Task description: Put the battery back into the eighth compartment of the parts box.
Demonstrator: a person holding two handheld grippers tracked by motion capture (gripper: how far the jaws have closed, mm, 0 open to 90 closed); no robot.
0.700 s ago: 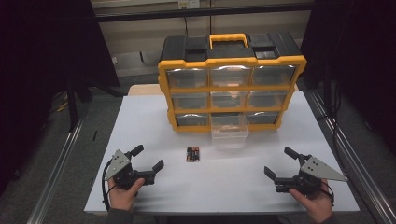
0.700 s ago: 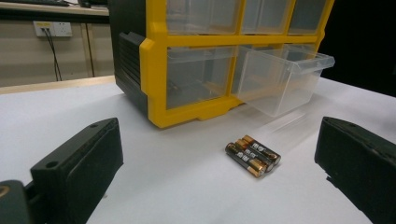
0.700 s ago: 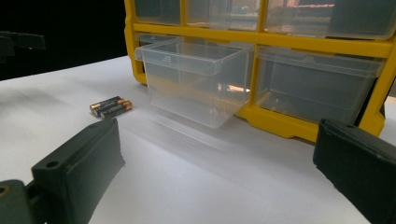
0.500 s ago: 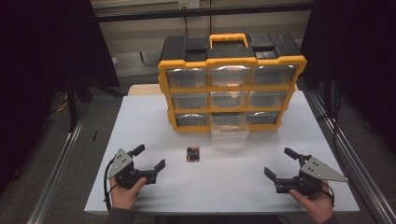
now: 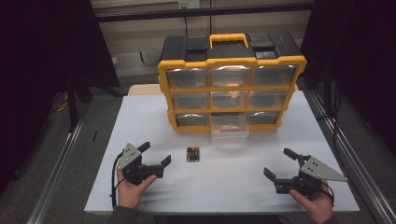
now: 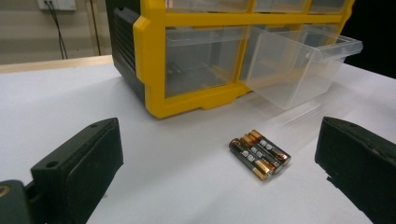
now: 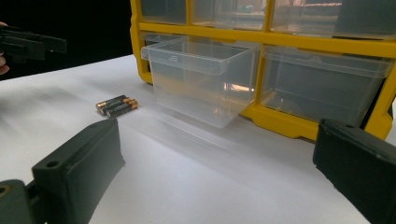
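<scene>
Three batteries (image 5: 193,154) were seen lying side by side, touching one another, on the white table (image 5: 233,186), just left of centre in the high view and a little below the organizer. In the left gripper view they (image 6: 259,153) were found right of centre, between the two black jaws but well ahead of them. One clear drawer (image 5: 229,130) was pulled out from the middle of the bottom row of the yellow organizer (image 5: 232,91), just up and right of the batteries, and appeared empty. The left gripper (image 5: 155,155) was held at the lower left of the high view, its jaws spread wide with nothing between them, pointed toward the batteries. The right gripper (image 5: 280,163) was held at the lower right, likewise spread wide and empty, well apart from everything.

No contact had been made with the batteries, so the step in hand was judged to be the approach before a pick-up. A forward reach by the left gripper was judged necessary next, with the jaws lowered astride the batteries and closed across them, so that a carry to the open drawer could follow.
</scene>
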